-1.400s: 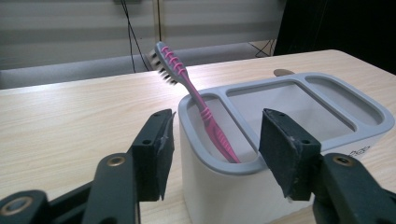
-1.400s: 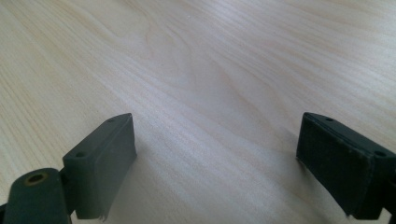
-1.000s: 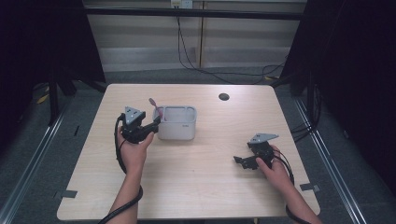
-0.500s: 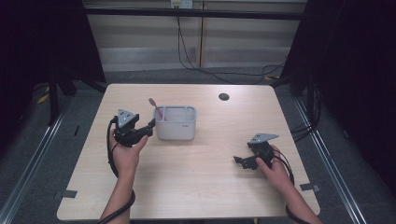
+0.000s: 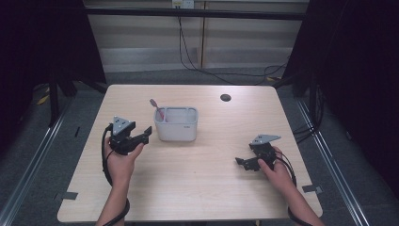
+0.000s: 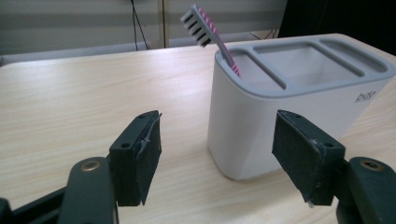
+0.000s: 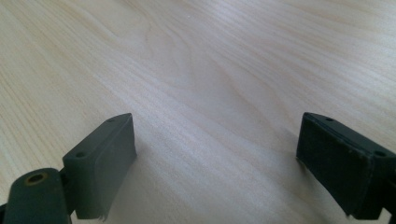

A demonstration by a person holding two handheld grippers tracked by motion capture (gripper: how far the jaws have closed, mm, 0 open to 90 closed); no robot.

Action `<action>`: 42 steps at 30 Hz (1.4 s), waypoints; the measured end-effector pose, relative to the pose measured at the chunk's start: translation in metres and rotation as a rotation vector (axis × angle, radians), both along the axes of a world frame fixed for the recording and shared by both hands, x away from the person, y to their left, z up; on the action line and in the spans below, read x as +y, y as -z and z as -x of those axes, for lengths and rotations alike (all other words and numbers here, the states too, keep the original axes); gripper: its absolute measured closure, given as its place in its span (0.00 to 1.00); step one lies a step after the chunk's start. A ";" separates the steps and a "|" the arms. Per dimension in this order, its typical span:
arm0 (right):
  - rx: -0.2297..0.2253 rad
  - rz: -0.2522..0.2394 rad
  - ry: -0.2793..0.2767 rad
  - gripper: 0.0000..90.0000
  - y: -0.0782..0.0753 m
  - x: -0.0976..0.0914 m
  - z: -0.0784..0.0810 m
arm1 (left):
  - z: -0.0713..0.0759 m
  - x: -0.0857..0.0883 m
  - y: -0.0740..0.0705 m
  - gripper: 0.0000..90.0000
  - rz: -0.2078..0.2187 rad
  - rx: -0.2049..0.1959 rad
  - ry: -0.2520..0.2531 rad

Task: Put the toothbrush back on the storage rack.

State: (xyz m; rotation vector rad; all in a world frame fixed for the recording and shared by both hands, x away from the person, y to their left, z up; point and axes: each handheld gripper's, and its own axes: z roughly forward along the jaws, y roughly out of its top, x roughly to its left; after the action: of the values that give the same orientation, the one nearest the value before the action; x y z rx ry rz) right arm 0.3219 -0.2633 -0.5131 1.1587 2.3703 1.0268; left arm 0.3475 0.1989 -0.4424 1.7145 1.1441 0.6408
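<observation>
A white organiser [image 5: 176,125] with three compartments stands upright mid-table. A pink toothbrush [image 5: 157,109] leans in its left compartment, bristles up. My left gripper [image 5: 145,133] hovers just left of the organiser and points at it. Its jaws have just been opening and stand open with nothing between them. In the left gripper view the organiser [image 6: 299,93] and the toothbrush [image 6: 208,25] sit a short way beyond the left gripper [image 6: 219,140]. My right gripper [image 5: 241,162] rests low at the right front of the table, open over bare wood [image 7: 217,158].
The light wooden table [image 5: 207,188] has a round dark cable hole [image 5: 225,97] at the back right. Cables trail from both grippers along the forearms. Dark floor and metal rails surround the table.
The left hand has drawn back to the left, away from the organiser, and its jaws now stand wider. The toothbrush stays in the organiser. The right hand has not moved.
</observation>
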 end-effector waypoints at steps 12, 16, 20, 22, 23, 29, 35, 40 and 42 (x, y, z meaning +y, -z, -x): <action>0.000 0.000 0.000 0.12 0.000 0.000 0.000 | 0.005 0.009 0.013 0.36 -0.012 0.040 0.003; 0.000 0.000 0.000 0.12 0.000 0.000 0.000 | 0.006 0.011 0.016 0.36 -0.011 0.053 0.005; 0.000 0.002 0.001 0.12 0.000 0.000 0.000 | 0.007 0.013 0.019 0.36 -0.023 0.068 0.007; 0.000 0.000 0.000 0.12 0.000 0.000 0.000 | 0.008 0.014 0.021 0.36 -0.020 0.076 0.006; 0.000 0.001 0.001 0.12 0.000 0.000 0.000 | 0.008 0.015 0.022 0.36 -0.027 0.077 0.008; 0.000 0.001 0.001 0.12 0.000 0.000 0.000 | 0.010 0.019 0.027 0.36 -0.036 0.090 0.006; 0.000 0.001 0.001 0.12 0.000 0.000 0.000 | 0.013 0.023 0.033 0.36 -0.043 0.107 0.006; 0.000 0.000 0.000 0.12 0.000 0.000 0.000 | 0.014 0.027 0.037 0.35 -0.046 0.118 0.013; 0.000 0.000 0.000 0.13 0.000 0.000 0.000 | 0.014 0.028 0.038 0.35 -0.036 0.123 0.015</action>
State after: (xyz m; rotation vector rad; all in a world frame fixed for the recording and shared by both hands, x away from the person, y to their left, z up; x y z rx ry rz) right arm 0.3219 -0.2633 -0.5131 1.1587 2.3702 1.0268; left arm 0.3330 0.2265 -0.4805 1.8122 1.2103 0.5560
